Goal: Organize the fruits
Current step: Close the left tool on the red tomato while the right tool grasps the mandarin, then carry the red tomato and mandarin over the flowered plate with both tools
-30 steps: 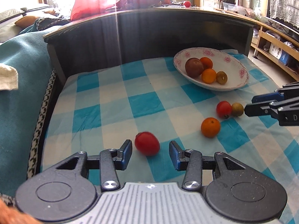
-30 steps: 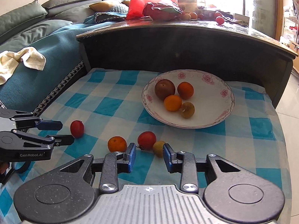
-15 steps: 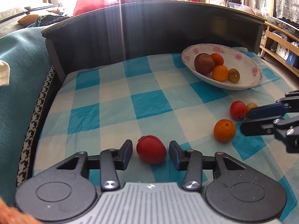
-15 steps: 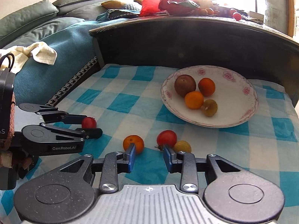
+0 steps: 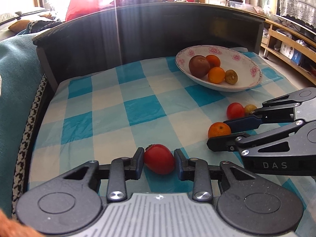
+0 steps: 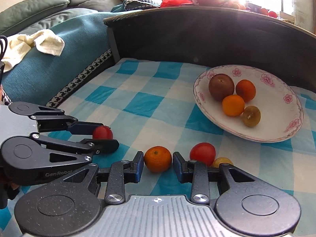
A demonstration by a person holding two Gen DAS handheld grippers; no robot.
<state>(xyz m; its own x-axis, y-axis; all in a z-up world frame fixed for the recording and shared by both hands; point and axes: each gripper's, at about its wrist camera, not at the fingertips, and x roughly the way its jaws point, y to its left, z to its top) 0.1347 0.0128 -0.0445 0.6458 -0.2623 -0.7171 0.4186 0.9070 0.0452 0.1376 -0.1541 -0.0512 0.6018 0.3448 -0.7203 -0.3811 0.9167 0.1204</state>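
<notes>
Four fruits loose on blue-checked cloth (image 5: 138, 110), frame centre; floral plate (image 5: 254, 79) upper right. Left gripper (image 5: 159, 163) pinches red tomato (image 5: 159, 162); right gripper (image 6: 157, 163) brackets orange (image 6: 157, 159), contact unclear.

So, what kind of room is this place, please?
Most likely a home living room: a sofa with green cushions and a teal cover, a low table under a checked cloth holding a flowered fruit plate, and wooden shelves along the wall.

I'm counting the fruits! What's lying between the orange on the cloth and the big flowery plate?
A red tomato and a small yellow fruit beside it lie between that orange and the plate; the right wrist view shows it.
</notes>
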